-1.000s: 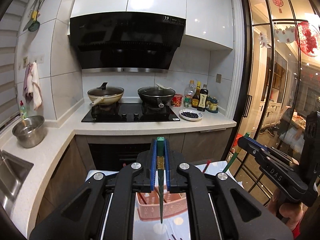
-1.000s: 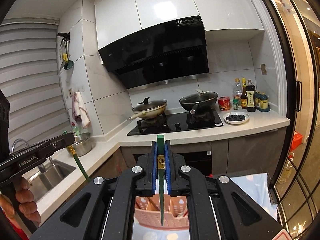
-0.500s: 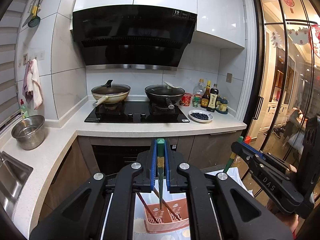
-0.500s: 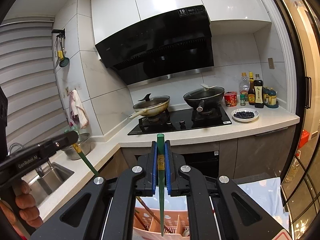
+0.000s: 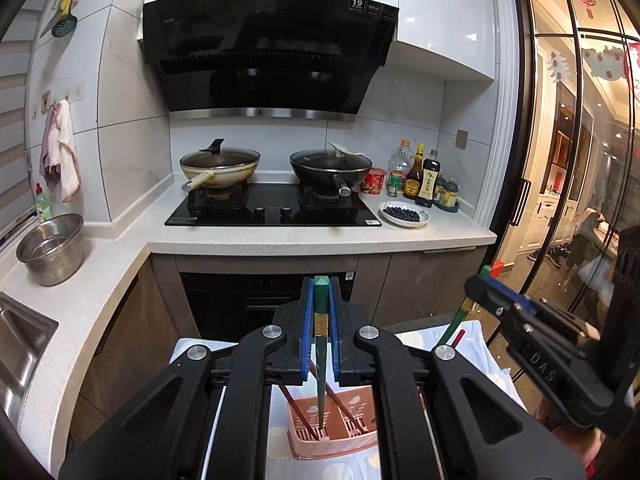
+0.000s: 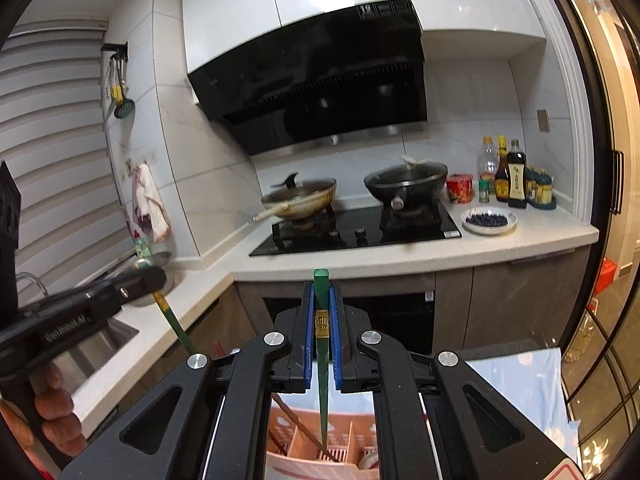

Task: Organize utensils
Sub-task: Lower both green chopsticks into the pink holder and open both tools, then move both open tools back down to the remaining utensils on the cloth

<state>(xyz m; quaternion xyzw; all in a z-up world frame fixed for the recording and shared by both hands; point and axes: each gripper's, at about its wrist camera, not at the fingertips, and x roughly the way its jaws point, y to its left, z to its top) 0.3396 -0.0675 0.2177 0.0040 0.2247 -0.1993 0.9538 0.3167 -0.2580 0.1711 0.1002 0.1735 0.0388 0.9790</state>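
Note:
My left gripper (image 5: 321, 292) is shut on a green chopstick (image 5: 320, 364) that hangs point down, its tip inside a pink utensil basket (image 5: 334, 440). My right gripper (image 6: 321, 292) is shut on a second green chopstick (image 6: 322, 376), its tip over the same pink basket (image 6: 320, 440). Dark red chopsticks (image 5: 298, 414) lean in the basket. The right gripper shows at the right of the left wrist view (image 5: 486, 286). The left gripper shows at the left of the right wrist view (image 6: 154, 280).
The basket stands on a low table with a white patterned cloth (image 5: 500, 376). Behind it is an L-shaped counter (image 5: 320, 240) with a hob, two lidded woks (image 5: 220, 164), bottles, a plate of blueberries (image 5: 404, 216), a steel bowl (image 5: 50, 248) and a sink (image 5: 20, 344).
Both grippers have lowered their green chopsticks toward the pink basket and the views have tilted up and drawn closer. Both stay shut on their chopsticks.

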